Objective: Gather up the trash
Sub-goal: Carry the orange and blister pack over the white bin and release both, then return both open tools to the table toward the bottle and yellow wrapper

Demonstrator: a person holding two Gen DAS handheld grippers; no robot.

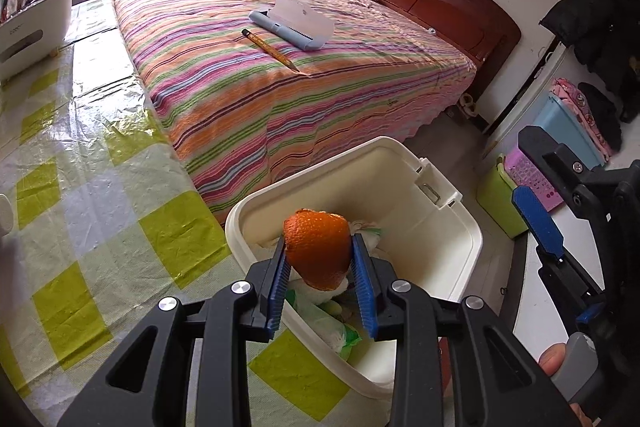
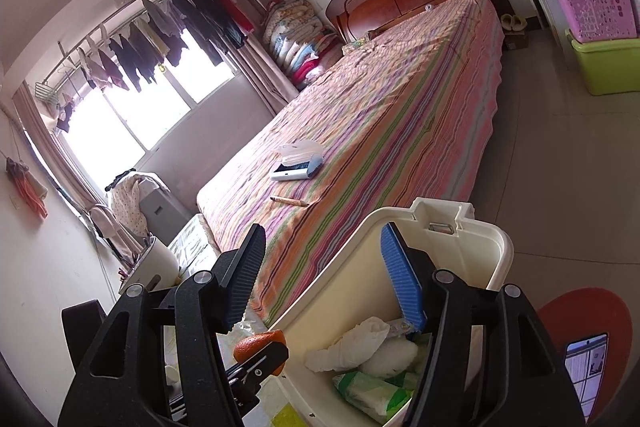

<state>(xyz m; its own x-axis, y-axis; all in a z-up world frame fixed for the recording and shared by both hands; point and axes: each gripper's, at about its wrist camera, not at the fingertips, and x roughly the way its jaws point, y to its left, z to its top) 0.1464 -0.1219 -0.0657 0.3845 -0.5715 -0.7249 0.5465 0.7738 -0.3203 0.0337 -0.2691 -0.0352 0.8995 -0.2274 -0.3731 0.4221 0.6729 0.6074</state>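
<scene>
Holding the orange peel (image 1: 318, 247) between the two blue pads, my left tongs (image 1: 320, 279) are closed on it just above the near edge of the white bin (image 1: 440, 247). My right tongs (image 2: 320, 275) are wide open and hold nothing, over the same bin.

I think the peel can go wrong in two ways. It hangs close to the bin's near rim (the rim beside the checked tablecloth (image 1: 100, 207)), so if I release now it may hit the rim and fall outside. It is also curved and springy, so it may stick to one pad or slip early.

Inside the bin lie crumpled tissues (image 2: 352, 343) and a green packet (image 2: 372, 395); its print I cannot read. On the white box (image 1: 32, 27) far behind the bin there is grey writing, too blurred to read surely.
</scene>
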